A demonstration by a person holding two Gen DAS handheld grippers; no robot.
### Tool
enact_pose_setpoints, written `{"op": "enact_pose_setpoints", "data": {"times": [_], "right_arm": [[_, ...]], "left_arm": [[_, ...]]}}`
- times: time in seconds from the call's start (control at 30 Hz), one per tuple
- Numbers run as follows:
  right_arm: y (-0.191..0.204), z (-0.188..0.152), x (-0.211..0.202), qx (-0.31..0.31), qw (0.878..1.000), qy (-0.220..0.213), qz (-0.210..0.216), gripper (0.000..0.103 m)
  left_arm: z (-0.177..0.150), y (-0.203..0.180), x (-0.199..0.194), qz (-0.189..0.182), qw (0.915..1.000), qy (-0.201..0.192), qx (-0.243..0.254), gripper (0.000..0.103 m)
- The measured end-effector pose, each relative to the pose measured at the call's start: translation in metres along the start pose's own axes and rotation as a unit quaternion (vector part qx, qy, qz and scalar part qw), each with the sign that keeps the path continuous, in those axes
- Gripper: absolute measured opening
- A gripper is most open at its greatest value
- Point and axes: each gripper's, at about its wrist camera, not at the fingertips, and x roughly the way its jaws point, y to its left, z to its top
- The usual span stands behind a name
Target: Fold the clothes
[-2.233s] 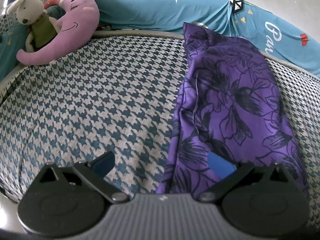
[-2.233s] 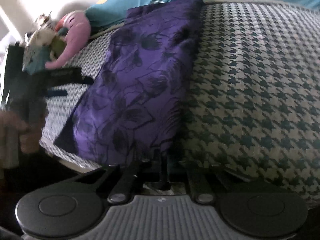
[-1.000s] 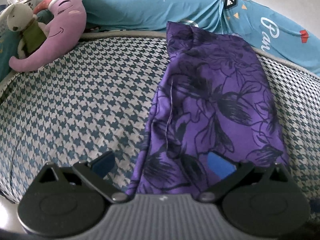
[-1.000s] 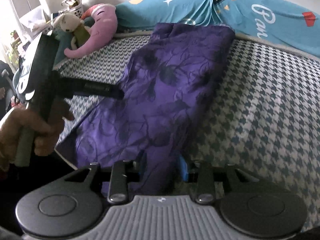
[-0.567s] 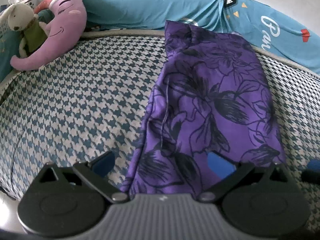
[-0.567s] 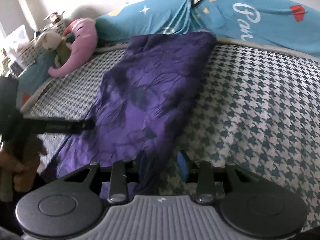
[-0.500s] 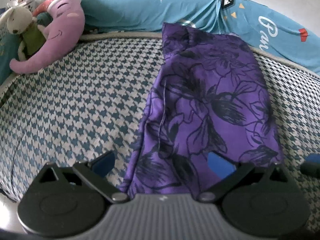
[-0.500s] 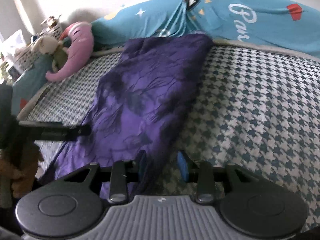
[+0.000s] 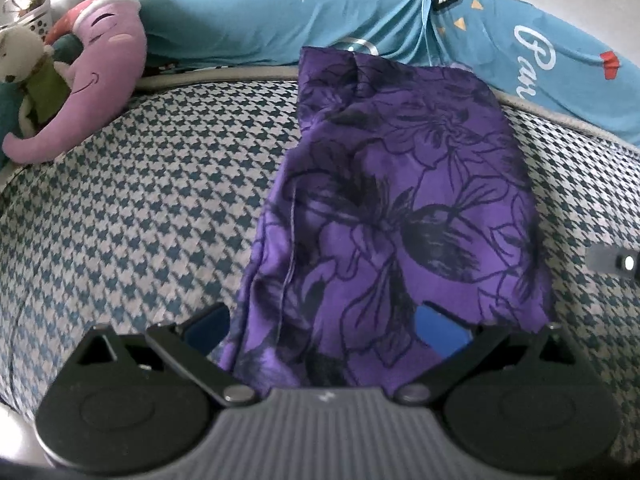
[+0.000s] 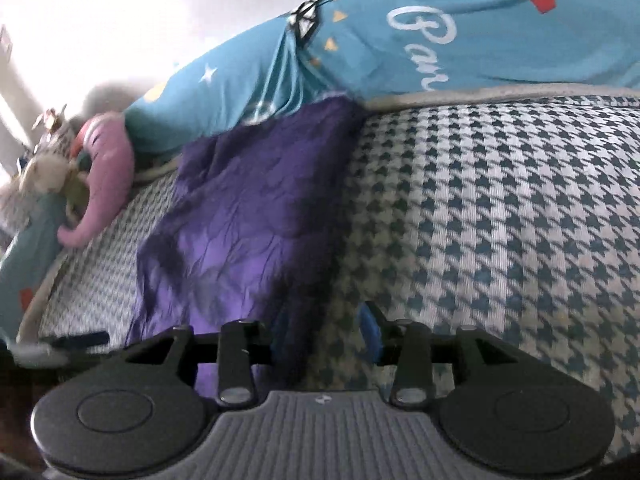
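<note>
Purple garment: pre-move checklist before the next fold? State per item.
1. Purple garment lies as a long strip on the houndstooth cover: ok.
2. Left gripper wide open over the near hem, pads not pressing: ok.
3. Right gripper jaws opening, garment's right edge between them, not clamped: ok.
4. Near hem flat and square: cannot tell, hidden by the left gripper.
5. Far end clear of the blue bedding: not ok, it touches.

Both scenes are viewed from close above, angled downward along the fingers; the purple floral garment (image 9: 400,208) (image 10: 248,216) on the houndstooth-patterned bed cover (image 9: 140,200) (image 10: 500,208) is shared.
</note>
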Motion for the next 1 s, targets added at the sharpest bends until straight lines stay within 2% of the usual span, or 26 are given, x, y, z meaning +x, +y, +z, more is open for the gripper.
{"op": "enact_pose_setpoints", "data": {"times": [0.17,0.37,0.6,0.83,1.0], "right_arm": [[-0.009,0.019,0.018,0.018,1.000,-0.015,0.011,0.042],[-0.015,0.040,0.041,0.043,0.998,-0.036,0.035,0.045],[-0.026,0.066,0.069,0.081,0.994,-0.049,0.059,0.048],[-0.033,0.085,0.096,0.100,0.992,-0.054,0.054,0.050],[-0.038,0.094,0.117,0.117,0.990,-0.052,0.068,0.050]], "left_arm": [[0.018,-0.004,0.011,0.008,1.0000,-0.002,-0.001,0.103],[0.037,0.004,0.023,0.006,0.9995,-0.005,-0.031,0.103],[0.049,0.025,0.044,0.031,0.9973,0.003,-0.067,0.103],[0.055,0.031,0.053,0.065,0.9963,-0.001,-0.055,0.103],[0.057,0.033,0.058,0.078,0.9954,0.011,-0.055,0.103]]}}
